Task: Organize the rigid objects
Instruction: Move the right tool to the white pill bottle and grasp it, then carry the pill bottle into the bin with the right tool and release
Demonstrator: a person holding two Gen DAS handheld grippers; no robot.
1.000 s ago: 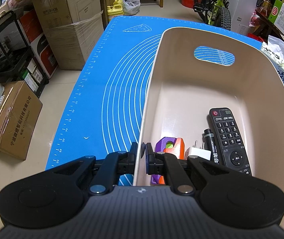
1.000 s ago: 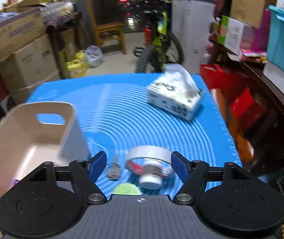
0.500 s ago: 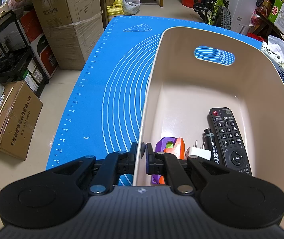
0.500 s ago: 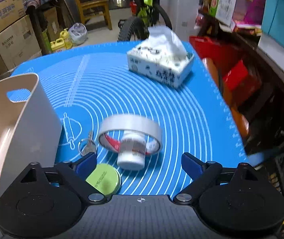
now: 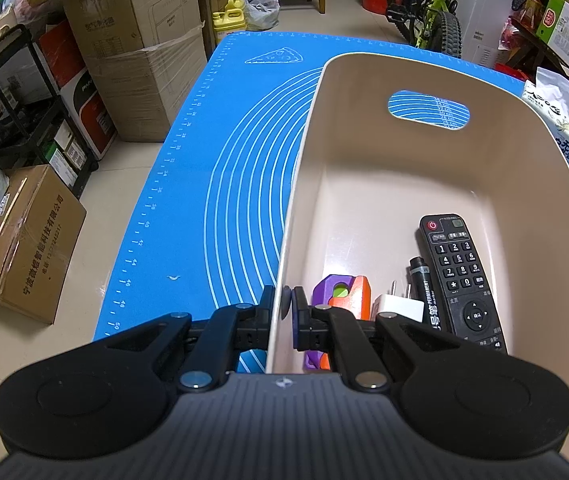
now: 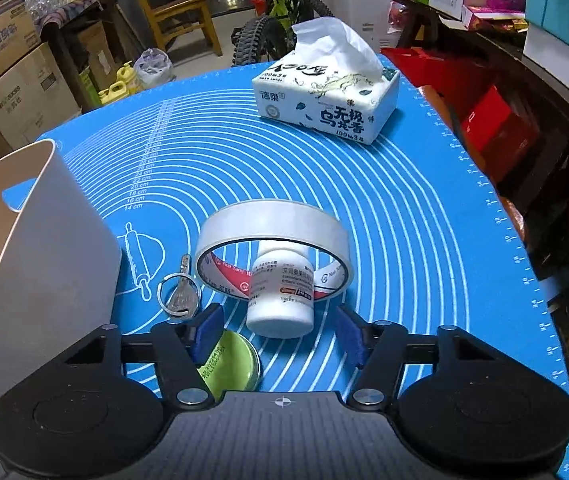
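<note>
My left gripper (image 5: pixel 282 304) is shut on the near side wall of the beige bin (image 5: pixel 364 120), one finger inside and one outside. In the bin lie a black remote (image 5: pixel 460 276), a black marker (image 5: pixel 424 292), a white plug (image 5: pixel 398 308) and a purple-orange toy (image 5: pixel 344 292). My right gripper (image 6: pixel 279 332) hovers low over the blue mat, its jaws closing around a white pill bottle (image 6: pixel 280 296) lying on its side; the pads stand clear of it. The bottle pokes through a white tape roll (image 6: pixel 272 216). A key on a ring (image 6: pixel 180 296) and a green tin (image 6: pixel 232 364) lie by the left finger.
A tissue box (image 6: pixel 324 100) stands at the far side of the blue mat (image 6: pixel 404 220). The bin's outer wall (image 6: pixel 44 260) rises just left of the right gripper. Cardboard boxes, a chair, a bicycle and shelves surround the table.
The right gripper has sunk toward the pill bottle; its jaws spread wider, then narrowed around it. The left gripper and the bin have not moved.
</note>
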